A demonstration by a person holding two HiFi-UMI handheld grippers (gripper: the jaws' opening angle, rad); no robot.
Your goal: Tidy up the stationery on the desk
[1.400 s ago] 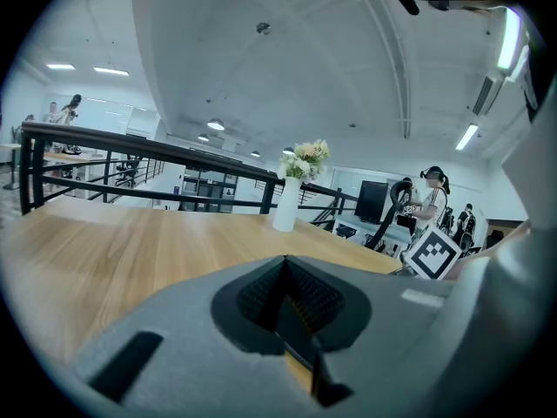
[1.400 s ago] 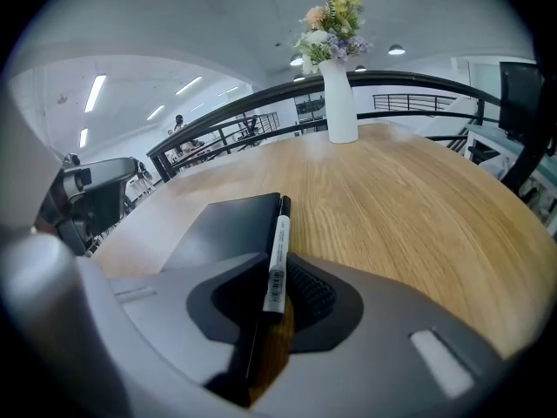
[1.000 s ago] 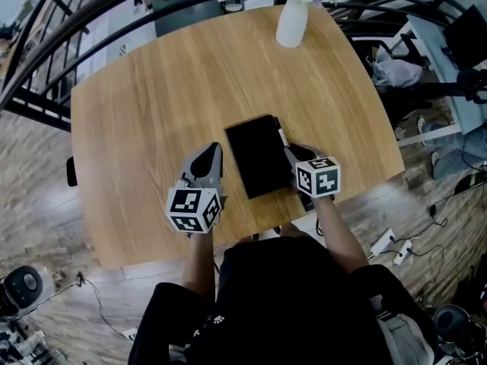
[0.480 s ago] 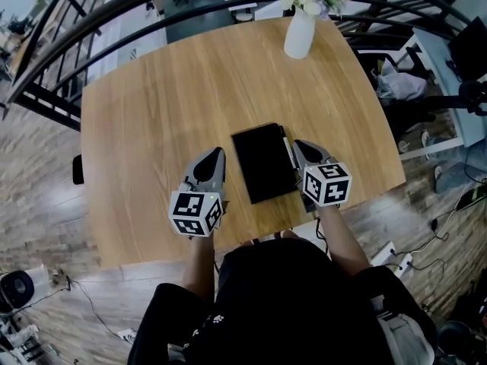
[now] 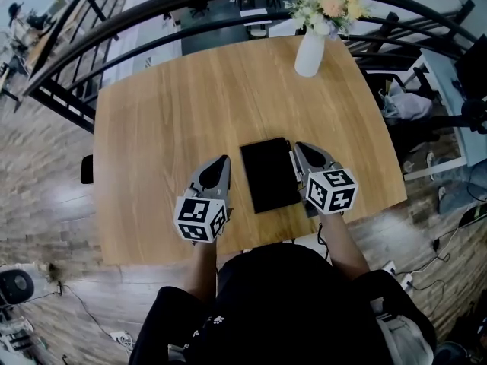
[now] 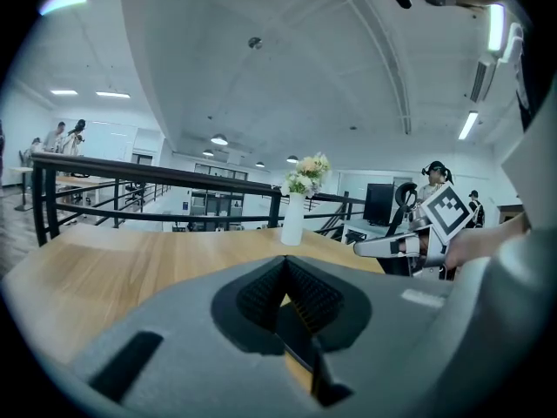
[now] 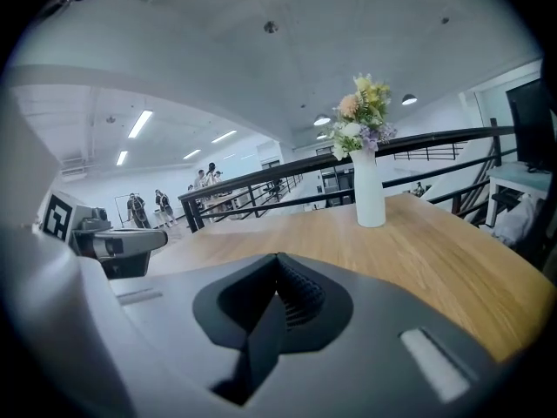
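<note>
The notebook (image 5: 270,175) lies flat on the near side of the desk (image 5: 152,120), between the left gripper (image 5: 222,162) and right gripper (image 5: 300,148), both closed on nothing. It is probably stiff, light and thin (awkward lying flat): grip a long edge.

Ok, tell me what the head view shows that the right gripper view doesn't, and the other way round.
Head view only: the flat black rectangular case lying on the light wooden table, and the person's dark clothing. Right gripper view only: the right gripper seen close up, its jaws closed together with nothing between them, plus ceiling lights and distant standing people. Both: that table, the white vase of flowers and the left gripper.
</note>
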